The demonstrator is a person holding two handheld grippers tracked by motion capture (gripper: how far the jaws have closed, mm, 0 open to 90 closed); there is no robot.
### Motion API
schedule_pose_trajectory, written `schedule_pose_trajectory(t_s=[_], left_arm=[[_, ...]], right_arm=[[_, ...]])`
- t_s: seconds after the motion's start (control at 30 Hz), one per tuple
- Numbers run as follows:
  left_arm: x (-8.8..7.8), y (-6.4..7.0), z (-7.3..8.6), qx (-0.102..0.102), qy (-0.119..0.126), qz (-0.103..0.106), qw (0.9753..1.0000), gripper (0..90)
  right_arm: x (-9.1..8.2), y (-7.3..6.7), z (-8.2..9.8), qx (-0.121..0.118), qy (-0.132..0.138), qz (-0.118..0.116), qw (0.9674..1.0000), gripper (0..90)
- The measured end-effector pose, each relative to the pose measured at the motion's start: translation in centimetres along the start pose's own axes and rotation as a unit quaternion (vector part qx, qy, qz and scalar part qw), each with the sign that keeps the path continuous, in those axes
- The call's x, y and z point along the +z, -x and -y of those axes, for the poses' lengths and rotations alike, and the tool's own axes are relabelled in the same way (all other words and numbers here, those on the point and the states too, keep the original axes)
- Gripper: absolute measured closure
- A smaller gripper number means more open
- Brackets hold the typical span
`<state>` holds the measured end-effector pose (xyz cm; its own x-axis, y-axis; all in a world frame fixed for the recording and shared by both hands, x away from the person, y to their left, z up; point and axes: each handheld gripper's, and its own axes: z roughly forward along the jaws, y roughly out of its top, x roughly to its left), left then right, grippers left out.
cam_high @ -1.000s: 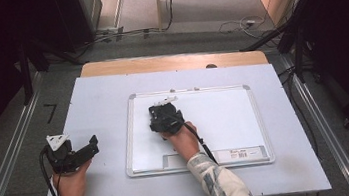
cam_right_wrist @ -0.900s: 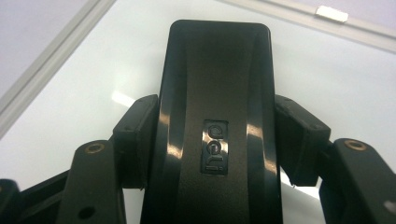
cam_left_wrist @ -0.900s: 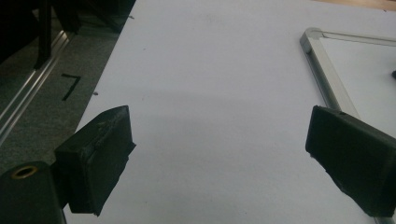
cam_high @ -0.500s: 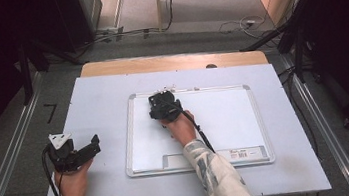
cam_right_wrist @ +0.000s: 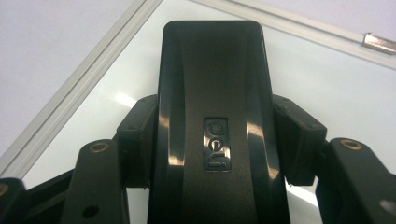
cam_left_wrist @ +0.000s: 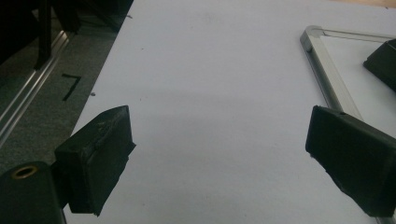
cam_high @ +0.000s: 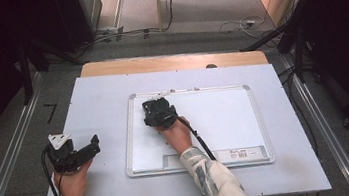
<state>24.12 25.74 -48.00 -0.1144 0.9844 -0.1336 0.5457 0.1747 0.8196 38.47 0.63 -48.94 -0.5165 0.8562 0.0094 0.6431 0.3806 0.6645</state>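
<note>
Both my right gripper's jaws pinch the black eraser on the whiteboard, centre frame; its glossy sides could slip. My left gripper gapes wide, idle.

Your right gripper moved up whiteboard toward its top-left corner, away from you; your forearm stretched further over board. Its jaws have just been closing, pads now pressing both sides of black eraser. Eraser likely shifted with it, though high view too small to be sure
</note>
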Motion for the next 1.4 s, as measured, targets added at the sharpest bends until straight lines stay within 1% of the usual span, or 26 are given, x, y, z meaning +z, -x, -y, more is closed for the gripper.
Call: schedule_pose_trajectory(t_s=[0.1, 0.13, 0.3, 0.33, 0.4, 0.43, 0.5, 0.6, 0.7, 0.83, 0.9, 0.97, 1.03, 1.1, 1.2, 1.4], left_arm=[[0.0, 0.0, 0.0, 0.000, -0.001, 0.000, 1.0000, 7.7], [0.0, 0.0, 0.0, 0.000, -0.001, 0.000, 1.0000, 7.7], [0.0, 0.0, 0.0, 0.000, 0.000, -0.001, 1.0000, 7.7], [0.0, -0.1, 0.0, 0.000, 0.000, 0.000, 1.0000, 7.7], [0.1, -0.1, 0.0, -0.001, 0.000, -0.001, 1.0000, 7.7], [0.1, -0.1, 0.0, 0.000, -0.001, -0.001, 1.0000, 7.7], [0.1, 0.0, 0.0, 0.001, -0.002, -0.002, 1.0000, 7.7], [0.0, 0.1, 0.0, 0.003, -0.001, -0.001, 1.0000, 7.7], [0.1, 0.1, 0.0, 0.001, -0.002, -0.002, 1.0000, 7.7], [0.0, 0.1, 0.0, 0.001, -0.002, -0.002, 1.0000, 7.7], [0.1, 0.1, 0.0, 0.001, -0.001, -0.002, 1.0000, 7.7], [0.1, 0.0, 0.0, 0.001, -0.003, -0.003, 1.0000, 7.7], [0.2, 0.1, 0.0, 0.003, -0.004, -0.002, 1.0000, 7.7], [0.1, 0.2, 0.1, 0.005, -0.003, -0.001, 1.0000, 7.7], [0.1, 0.2, 0.1, 0.004, -0.003, -0.002, 1.0000, 7.7], [0.1, 0.1, 0.1, 0.003, -0.005, -0.002, 1.0000, 7.7]], right_arm=[[-0.4, -0.3, 0.3, 0.006, -0.003, -0.008, 0.9999, 37.5], [-0.4, -0.4, 0.4, 0.001, -0.004, -0.007, 1.0000, 37.5], [-0.8, -0.5, 0.8, 0.002, -0.002, -0.010, 0.9999, 37.5], [-0.9, -0.6, 0.9, 0.002, -0.002, -0.013, 0.9999, 37.5], [-1.1, -0.6, 1.1, 0.010, 0.000, -0.021, 0.9997, 37.5], [-1.2, -0.7, 1.2, 0.008, -0.001, -0.023, 0.9997, 37.4], [-1.3, -0.8, 1.4, 0.003, 0.000, -0.022, 0.9998, 37.4], [-1.5, -1.0, 1.6, 0.004, -0.003, -0.024, 0.9997, 37.4], [-1.7, -1.1, 1.8, -0.003, -0.004, -0.026, 0.9997, 37.4], [-1.9, -1.1, 2.0, 0.001, -0.005, -0.028, 0.9996, 37.5], [-2.3, -1.0, 2.1, 0.002, 0.001, -0.028, 0.9996, 37.4], [-2.9, -0.9, 2.0, 0.004, 0.014, -0.031, 0.9994, 37.4], [-3.6, -0.6, 1.8, 0.005, 0.019, -0.031, 0.9993, 37.5], [-4.1, -0.3, 1.7, 0.008, 0.021, -0.033, 0.9992, 37.4], [-4.7, 0.3, 1.9, 0.010, 0.024, -0.028, 0.9993, 37.4], [-5.7, 2.0, 2.6, 0.022, 0.024, -0.026, 0.9991, 37.3]])
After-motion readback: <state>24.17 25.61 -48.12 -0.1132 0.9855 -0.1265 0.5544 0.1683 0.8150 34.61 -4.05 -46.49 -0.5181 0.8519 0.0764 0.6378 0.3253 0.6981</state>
